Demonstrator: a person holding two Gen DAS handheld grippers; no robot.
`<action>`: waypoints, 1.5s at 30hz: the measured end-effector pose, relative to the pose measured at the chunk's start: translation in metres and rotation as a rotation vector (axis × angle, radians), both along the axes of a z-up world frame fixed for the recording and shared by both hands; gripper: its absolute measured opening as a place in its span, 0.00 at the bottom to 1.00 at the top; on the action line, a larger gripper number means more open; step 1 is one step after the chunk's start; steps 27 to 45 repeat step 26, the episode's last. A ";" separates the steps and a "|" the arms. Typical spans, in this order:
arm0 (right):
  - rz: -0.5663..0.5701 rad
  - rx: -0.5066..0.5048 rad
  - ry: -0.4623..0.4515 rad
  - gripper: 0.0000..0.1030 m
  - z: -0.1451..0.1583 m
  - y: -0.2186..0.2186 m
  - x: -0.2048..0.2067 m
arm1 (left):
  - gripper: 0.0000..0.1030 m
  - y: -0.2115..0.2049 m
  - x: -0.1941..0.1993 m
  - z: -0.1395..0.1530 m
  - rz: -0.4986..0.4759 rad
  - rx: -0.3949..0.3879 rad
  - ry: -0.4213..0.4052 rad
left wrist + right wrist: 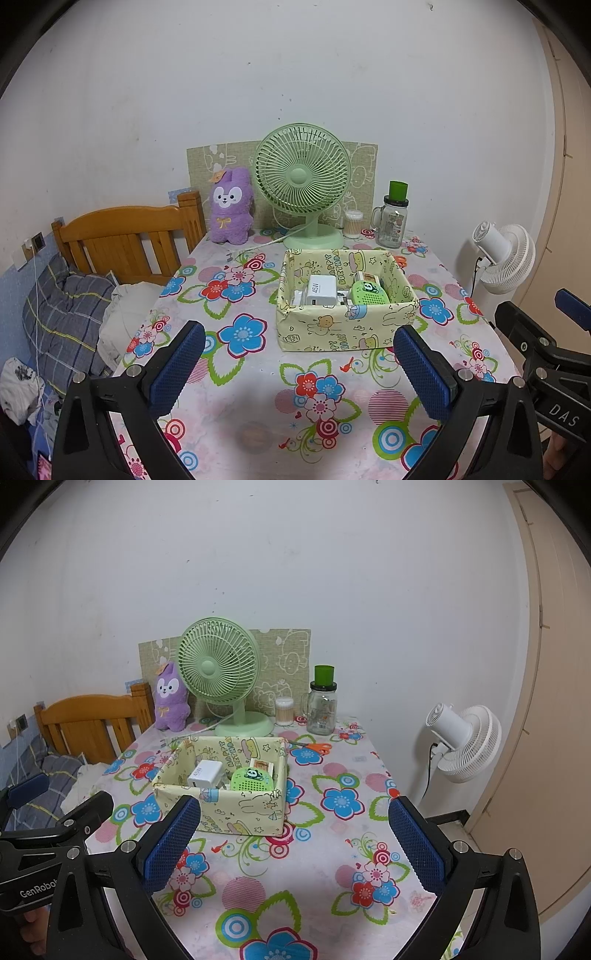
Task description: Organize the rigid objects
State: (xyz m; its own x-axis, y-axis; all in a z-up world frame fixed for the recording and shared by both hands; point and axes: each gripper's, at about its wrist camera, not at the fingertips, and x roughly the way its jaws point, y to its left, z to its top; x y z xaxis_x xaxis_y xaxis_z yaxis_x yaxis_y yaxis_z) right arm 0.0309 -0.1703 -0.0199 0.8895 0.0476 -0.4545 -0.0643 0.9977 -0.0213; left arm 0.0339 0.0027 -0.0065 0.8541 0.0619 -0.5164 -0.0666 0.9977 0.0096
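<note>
A yellow cartoon-print box (pixel 343 328) (pixel 236 810) sits mid-table. Inside lie a white 45W charger (pixel 320 290) (pixel 205 772), a green panda device (pixel 369 292) (pixel 253 779) and a small orange-and-white box (pixel 368 277) (pixel 261 765). Orange-handled scissors (pixel 313 746) lie on the cloth right of the box. My left gripper (pixel 299 363) is open and empty, hovering in front of the box. My right gripper (pixel 293 840) is open and empty, to the box's front right. Each gripper shows at the edge of the other's view.
At the table's back stand a green desk fan (pixel 304 184) (pixel 221 672), a purple plush rabbit (pixel 231 206), a cotton-swab jar (pixel 353 223) and a glass mug-jar with a green cup on top (pixel 394 218). A bed with a wooden headboard (pixel 122 240) is left; a white fan (pixel 465 742) right.
</note>
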 end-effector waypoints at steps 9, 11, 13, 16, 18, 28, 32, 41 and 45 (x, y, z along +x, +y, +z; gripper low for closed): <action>0.006 0.004 0.003 1.00 0.000 0.000 -0.002 | 1.00 0.000 -0.001 0.000 0.002 -0.001 0.000; 0.009 0.007 0.004 1.00 0.000 0.000 -0.003 | 1.00 0.001 -0.001 0.000 0.000 0.000 -0.001; 0.013 0.006 0.003 1.00 0.000 0.000 -0.004 | 1.00 0.001 -0.001 0.000 -0.001 -0.002 0.000; 0.006 0.009 0.001 1.00 0.001 -0.001 -0.005 | 1.00 0.000 -0.003 0.001 -0.001 -0.003 -0.003; 0.005 0.009 0.000 1.00 0.001 -0.001 -0.004 | 1.00 -0.001 -0.004 0.001 -0.001 -0.003 -0.005; 0.008 0.012 0.001 1.00 0.003 -0.003 -0.004 | 1.00 0.000 -0.005 0.002 -0.002 -0.005 -0.005; 0.008 0.012 0.001 1.00 0.003 -0.003 -0.004 | 1.00 0.000 -0.005 0.002 -0.002 -0.005 -0.005; 0.008 0.012 0.001 1.00 0.003 -0.003 -0.004 | 1.00 0.000 -0.005 0.002 -0.002 -0.005 -0.005; 0.008 0.012 0.001 1.00 0.003 -0.003 -0.004 | 1.00 0.000 -0.005 0.002 -0.002 -0.005 -0.005</action>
